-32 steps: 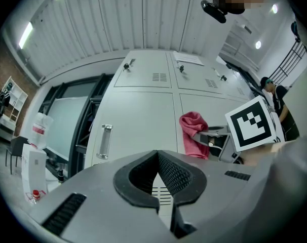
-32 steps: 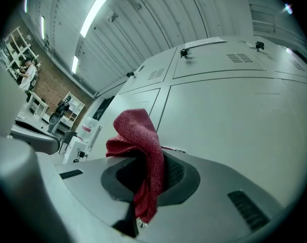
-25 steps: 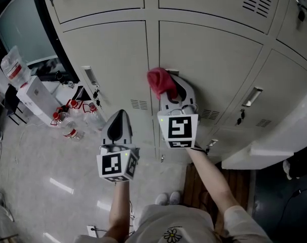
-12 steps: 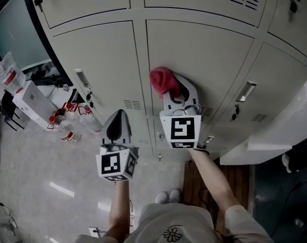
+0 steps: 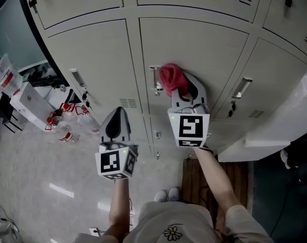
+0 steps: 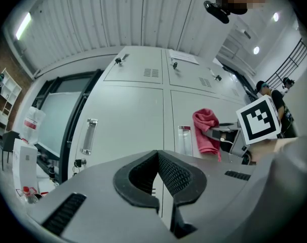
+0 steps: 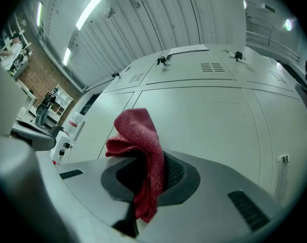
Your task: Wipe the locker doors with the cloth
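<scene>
Cloth [image 5: 172, 79], red and bunched, is clamped between the jaws of the right claw [image 5: 179, 89], with a tail hanging down past the pads. It is held up at a beige locker door [image 5: 199, 44]; contact cannot be told. A door handle [image 5: 154, 80] is seen just left of that claw. The left claw [image 5: 117, 118] is held lower left, jaws closed together on nothing, short of the doors.
</scene>
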Available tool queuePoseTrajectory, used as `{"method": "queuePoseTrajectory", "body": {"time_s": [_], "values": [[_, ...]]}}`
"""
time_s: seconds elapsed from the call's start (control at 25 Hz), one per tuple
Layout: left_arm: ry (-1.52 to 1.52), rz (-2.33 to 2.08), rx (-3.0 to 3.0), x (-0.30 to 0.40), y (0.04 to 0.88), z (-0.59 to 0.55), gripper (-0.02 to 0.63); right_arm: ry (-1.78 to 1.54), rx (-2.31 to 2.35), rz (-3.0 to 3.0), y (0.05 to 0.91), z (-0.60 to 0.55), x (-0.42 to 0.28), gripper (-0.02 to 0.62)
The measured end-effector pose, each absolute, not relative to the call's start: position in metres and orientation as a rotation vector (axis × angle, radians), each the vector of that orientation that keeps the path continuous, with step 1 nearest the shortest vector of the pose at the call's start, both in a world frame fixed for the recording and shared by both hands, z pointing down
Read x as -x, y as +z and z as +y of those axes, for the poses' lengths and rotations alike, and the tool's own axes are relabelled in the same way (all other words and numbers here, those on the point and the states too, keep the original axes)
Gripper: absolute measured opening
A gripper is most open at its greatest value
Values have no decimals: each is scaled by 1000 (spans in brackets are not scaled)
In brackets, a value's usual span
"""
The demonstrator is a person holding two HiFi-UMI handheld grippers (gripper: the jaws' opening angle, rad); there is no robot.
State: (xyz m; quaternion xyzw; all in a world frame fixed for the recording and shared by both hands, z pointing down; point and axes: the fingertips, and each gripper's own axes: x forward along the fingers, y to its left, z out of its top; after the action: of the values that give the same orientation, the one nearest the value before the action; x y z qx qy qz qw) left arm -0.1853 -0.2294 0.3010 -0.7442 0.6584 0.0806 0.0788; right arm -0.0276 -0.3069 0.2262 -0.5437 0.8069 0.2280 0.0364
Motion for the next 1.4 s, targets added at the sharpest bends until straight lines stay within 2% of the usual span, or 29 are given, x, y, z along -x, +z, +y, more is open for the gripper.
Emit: {"method": "queuePoseTrajectory", "body": {"time_s": [0.8,1.4], "values": [[245,1816,2322,129,289,-246,15,748,1956,2294,227,-304,-89,26],[221,1806,2338,129,294,-256,15,737,2095,2196,232,-303,-147,28]]}}
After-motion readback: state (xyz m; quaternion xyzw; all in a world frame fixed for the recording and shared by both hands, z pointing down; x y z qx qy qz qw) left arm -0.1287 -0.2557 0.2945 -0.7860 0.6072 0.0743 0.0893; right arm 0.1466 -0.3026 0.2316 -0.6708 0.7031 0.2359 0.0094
